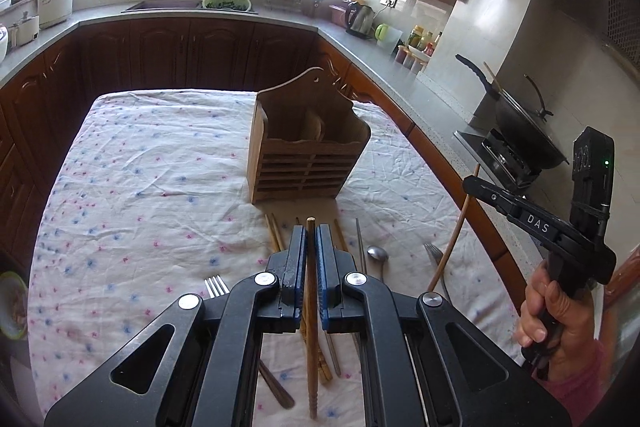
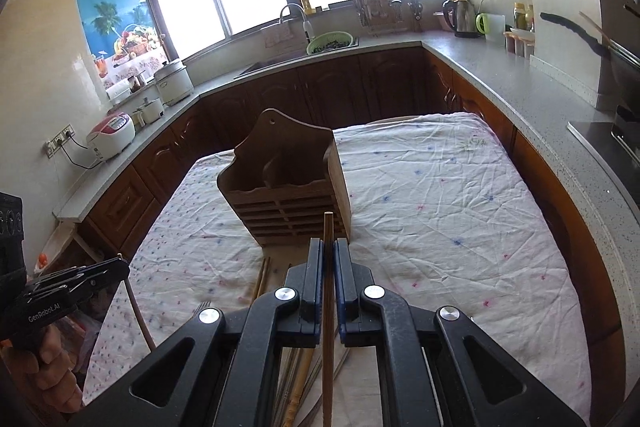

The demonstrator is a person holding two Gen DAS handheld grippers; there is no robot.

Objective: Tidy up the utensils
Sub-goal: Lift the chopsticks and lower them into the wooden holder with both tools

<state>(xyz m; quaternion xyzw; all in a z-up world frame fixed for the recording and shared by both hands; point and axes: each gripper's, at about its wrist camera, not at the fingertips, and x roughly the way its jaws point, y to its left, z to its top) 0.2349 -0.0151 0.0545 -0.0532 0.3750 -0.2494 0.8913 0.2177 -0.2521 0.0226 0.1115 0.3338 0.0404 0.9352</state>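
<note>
Utensils are the business today, and they lie on a big table [image 1: 140, 167] under a white cloth [image 2: 440, 207] dotted with pink and blue flowers. Standing upright in the middle of that cloth is the wooden utensil holder [image 1: 306, 151], slatted front facing us, two compartments visible behind a scalloped front edge, tall back panel rising behind. Something pale and rounded sits inside one compartment, though what it is I can't make out.

Left gripper [image 1: 311, 239] now: jaws drawn in close, clamped on a light wooden chopstick [image 1: 311, 307] that runs straight up between the blue pads, its tip poking out just past the fingertips and pointing toward the holder. Right gripper [image 2: 328, 251], same story: fingers nearly together, pinching a darker chopstick [image 2: 328, 307], tip lined up with the front of the holder. From the left camera you catch that right gripper off to the side, raised above the table, its long stick slanting down.

Down on the cloth, just in front of the holder, is the loose pile: several more chopsticks [image 1: 274, 231] fanned out beneath the left gripper, a metal spoon [image 1: 378, 255] beside them, a fork [image 1: 434, 255] further right, and another fork [image 1: 216, 285] near the left gripper's left arm. A spoon handle [image 1: 276, 387] pokes out below.
</note>
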